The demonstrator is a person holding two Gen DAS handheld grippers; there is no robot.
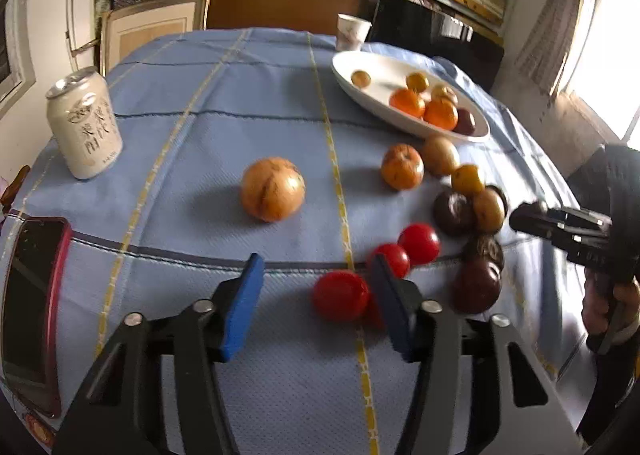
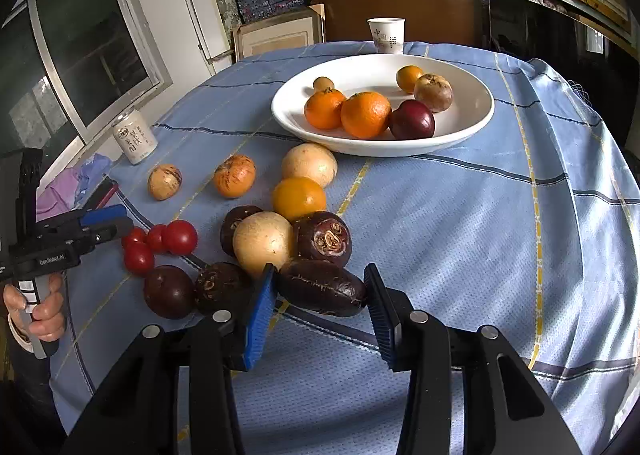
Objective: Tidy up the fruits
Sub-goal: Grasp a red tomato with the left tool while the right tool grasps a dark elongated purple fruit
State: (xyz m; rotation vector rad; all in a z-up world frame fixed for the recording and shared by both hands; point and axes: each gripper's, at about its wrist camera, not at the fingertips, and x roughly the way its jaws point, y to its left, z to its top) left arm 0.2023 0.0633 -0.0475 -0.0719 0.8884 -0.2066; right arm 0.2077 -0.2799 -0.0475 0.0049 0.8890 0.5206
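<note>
Loose fruit lies on the blue checked cloth in front of a white bowl point(image 1: 404, 119) point(image 2: 380, 149) that holds oranges and a few other fruits. My left gripper point(image 1: 316, 305) point(image 2: 122, 221) stands open low over the cloth. A red tomato point(image 1: 340, 295) sits between its blue pads, close to the right one and well clear of the left. Two more tomatoes point(image 1: 419, 243) lie just beyond. My right gripper point(image 2: 320, 313) point(image 1: 524, 215) is shut on a dark purple oblong fruit point(image 2: 322, 291), with a pad at each end. Purple and yellow fruits point(image 2: 262, 241) crowd just past it.
A white drink can point(image 1: 84, 123) point(image 2: 134, 137) stands at the left. A red-edged phone point(image 1: 32, 295) lies near the left table edge. A paper cup point(image 1: 352, 31) point(image 2: 386, 35) stands behind the bowl. A large tan fruit point(image 1: 272, 189) sits alone mid-cloth.
</note>
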